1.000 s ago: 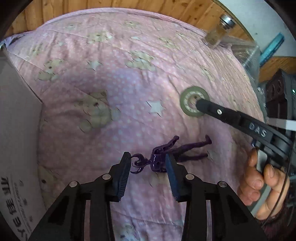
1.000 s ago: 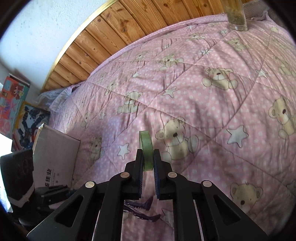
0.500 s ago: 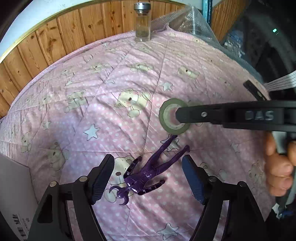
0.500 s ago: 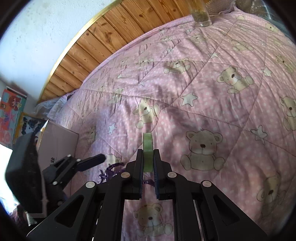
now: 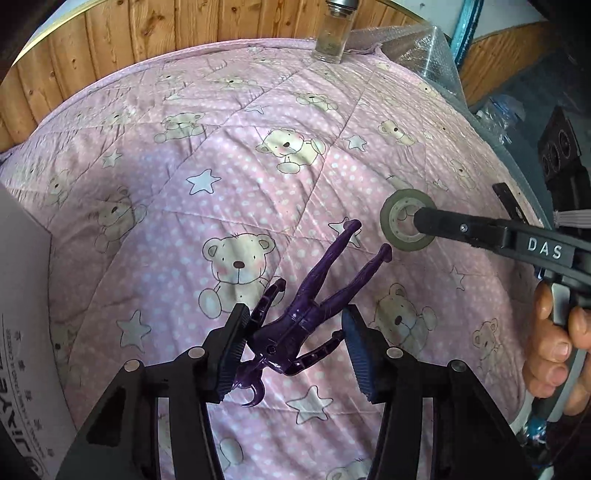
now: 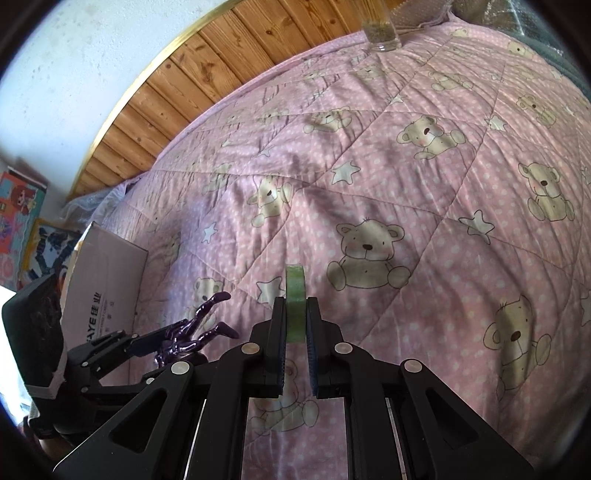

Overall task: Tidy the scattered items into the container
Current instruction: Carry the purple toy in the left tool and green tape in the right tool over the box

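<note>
- Purple figure [image 5: 310, 314]: lifted above the pink bear-print quilt [image 5: 229, 177], legs pointing away; the left gripper [image 5: 293, 345] has it between its pads, one arm on each pad, though how firm the grip is isn't clear.
- Tape roll [image 6: 295, 295]: the right gripper [image 6: 296, 334] is clamped edge-on across it, off the quilt.
- Cardboard box [image 6: 107, 280]: at the left, printed "JiAYE" with Chinese characters.
- "DAS" is on the right gripper's finger [image 5: 543, 249].
- Glass jar [image 5: 332, 33]: upright at the far edge.
</note>
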The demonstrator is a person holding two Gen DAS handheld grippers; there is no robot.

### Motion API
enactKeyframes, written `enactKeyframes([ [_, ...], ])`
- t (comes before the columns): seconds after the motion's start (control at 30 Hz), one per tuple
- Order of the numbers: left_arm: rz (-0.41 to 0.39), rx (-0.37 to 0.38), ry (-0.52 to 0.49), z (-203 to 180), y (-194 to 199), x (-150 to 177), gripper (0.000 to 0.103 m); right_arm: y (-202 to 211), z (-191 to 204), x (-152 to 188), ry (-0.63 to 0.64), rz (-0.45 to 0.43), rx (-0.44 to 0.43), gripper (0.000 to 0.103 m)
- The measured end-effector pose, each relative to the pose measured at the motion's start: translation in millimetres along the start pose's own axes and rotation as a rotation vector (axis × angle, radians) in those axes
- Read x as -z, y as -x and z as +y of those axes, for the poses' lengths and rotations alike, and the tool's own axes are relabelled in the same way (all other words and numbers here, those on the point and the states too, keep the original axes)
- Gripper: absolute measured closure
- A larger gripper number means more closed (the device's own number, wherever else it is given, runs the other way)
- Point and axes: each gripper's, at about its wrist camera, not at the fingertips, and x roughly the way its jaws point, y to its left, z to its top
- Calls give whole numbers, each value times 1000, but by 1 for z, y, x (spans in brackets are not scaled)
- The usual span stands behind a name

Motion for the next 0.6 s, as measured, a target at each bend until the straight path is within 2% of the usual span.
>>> enactKeyframes([
  [0.3,-60,12,54,-8,36,5,50,22,36,12,60,-13,-25,93],
  [0.6,-121,38,108,-11,78,34,50,48,79,42,141,-10,-26,93],
])
